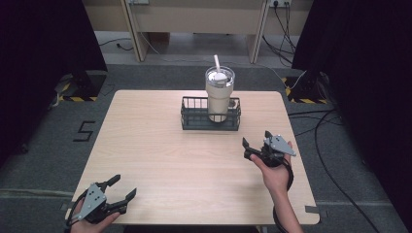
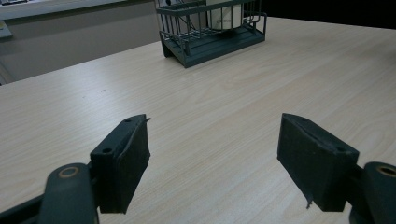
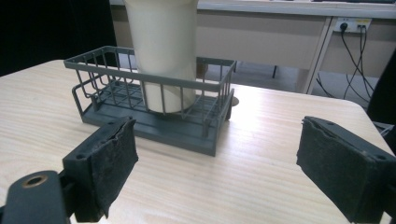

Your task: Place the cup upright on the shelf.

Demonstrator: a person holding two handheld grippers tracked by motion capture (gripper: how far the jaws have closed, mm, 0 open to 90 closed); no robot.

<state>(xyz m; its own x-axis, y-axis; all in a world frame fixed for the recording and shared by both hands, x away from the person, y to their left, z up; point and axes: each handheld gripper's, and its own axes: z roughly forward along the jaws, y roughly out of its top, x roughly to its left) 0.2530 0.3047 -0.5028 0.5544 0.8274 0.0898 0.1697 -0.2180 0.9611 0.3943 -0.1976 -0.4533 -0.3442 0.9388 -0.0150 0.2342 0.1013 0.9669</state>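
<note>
A pale wooden worktop (image 1: 170, 160) seen from above, with a dark wire basket (image 1: 211, 114) as the landmark, set toward the far edge, a little right of the middle. Well to the left of the basket and near the person's edge, the left tool (image 1: 119, 192) hovers just over the wood in a hand, its jaws spread wide with nothing between them. Inside the basket, toward its right half, stands a tall cream tumbler (image 1: 219, 94) with a clear lid and a white straw (image 1: 216, 62) leaning left. It looks rigid and smooth-walled, likely slippery, and top-heavy if full; whether it holds liquid cannot be told. A firm grip on the body above the basket rim seems safest, since the lid and straw would probably give or pop off. The basket itself looks stiff and light, with thin rim wires to pinch. Just right of the basket and nearer the person, the right tool (image 1: 256, 139) is held in a hand, jaws spread, empty, aimed at the basket.
</note>
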